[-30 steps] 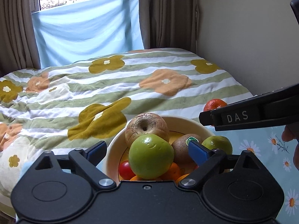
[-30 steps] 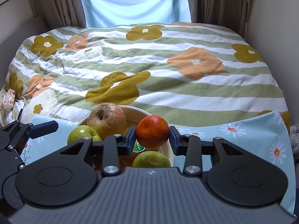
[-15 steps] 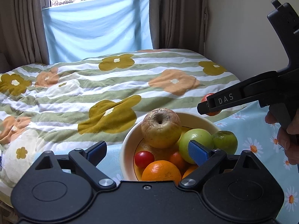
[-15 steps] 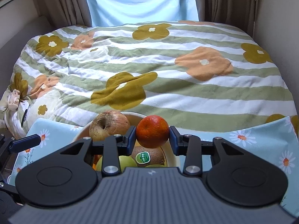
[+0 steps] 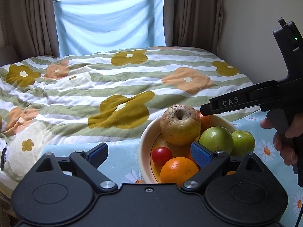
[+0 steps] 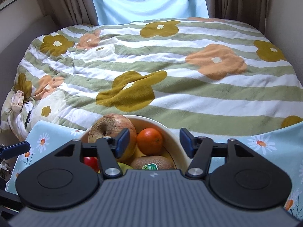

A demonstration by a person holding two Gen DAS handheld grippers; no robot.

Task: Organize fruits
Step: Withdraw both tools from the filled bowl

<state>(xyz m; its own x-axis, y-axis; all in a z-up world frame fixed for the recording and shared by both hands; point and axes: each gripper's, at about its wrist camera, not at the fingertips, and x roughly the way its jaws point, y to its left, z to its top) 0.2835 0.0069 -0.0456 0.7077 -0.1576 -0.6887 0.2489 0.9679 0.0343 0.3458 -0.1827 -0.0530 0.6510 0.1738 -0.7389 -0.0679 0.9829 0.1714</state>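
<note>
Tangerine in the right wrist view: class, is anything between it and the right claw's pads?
Nothing visible. The tangerine lies in the bowl beside the wrinkled apple, below the right claw, whose jaws are opening, with clear gaps either side.

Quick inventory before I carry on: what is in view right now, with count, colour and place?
bowl: one, cream, on the daisy cloth at the bed's foot.
wrinkled apple: one, brown-yellow, on top in the bowl.
green apples: two, right side of the bowl.
orange: one, near side of the bowl.
tangerine: one, red-orange, lying in the bowl, free of the pads.
tomato: one, red, bowl's left.
kiwi: one, brown, green sticker.
daisy cloth: one, light blue.
bedspread: one, striped, flowered.
left hand-held gripper: black, open.
right hand-held gripper: black, jaws opening over the bowl.
</note>
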